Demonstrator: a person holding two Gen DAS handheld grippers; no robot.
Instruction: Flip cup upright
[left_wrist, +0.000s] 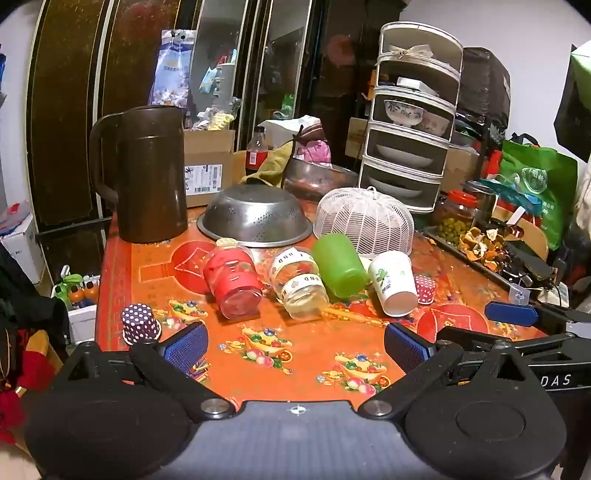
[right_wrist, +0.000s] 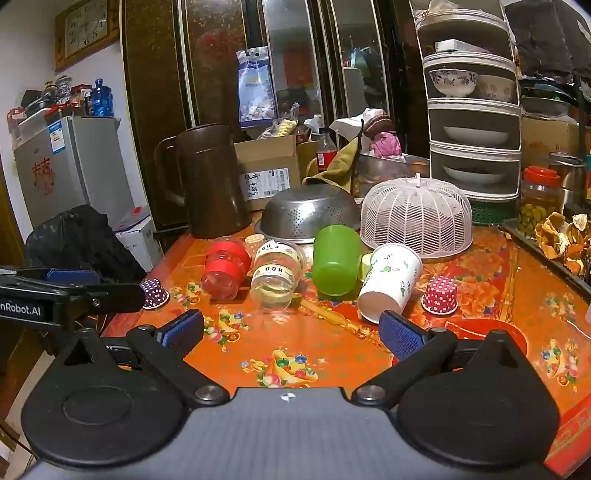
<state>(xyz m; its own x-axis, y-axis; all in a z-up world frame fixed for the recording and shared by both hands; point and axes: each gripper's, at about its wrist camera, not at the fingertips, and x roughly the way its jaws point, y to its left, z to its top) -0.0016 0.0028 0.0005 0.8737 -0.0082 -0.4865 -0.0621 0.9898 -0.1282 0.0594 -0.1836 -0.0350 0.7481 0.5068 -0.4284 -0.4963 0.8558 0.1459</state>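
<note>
Several cups lie on their sides in a row on the orange patterned table (left_wrist: 303, 350): a red-banded clear cup (left_wrist: 232, 283), a clear cup with white label bands (left_wrist: 298, 283), a green plastic cup (left_wrist: 339, 268) and a white paper cup (left_wrist: 394, 285). They also show in the right wrist view: red (right_wrist: 226, 268), clear (right_wrist: 275, 274), green (right_wrist: 337, 260), white (right_wrist: 389, 282). My left gripper (left_wrist: 295, 345) is open and empty, short of the row. My right gripper (right_wrist: 291, 334) is open and empty, with its right pad (right_wrist: 400, 335) close to the white cup's base.
A purple dotted small cup (left_wrist: 139, 324) and a red dotted one (right_wrist: 440, 295) stand upside down. Behind the row are a brown pitcher (left_wrist: 147, 173), a steel colander (left_wrist: 255, 218), a white mesh food cover (left_wrist: 365, 219), a dish rack (left_wrist: 410, 118) and a jar (left_wrist: 458, 214).
</note>
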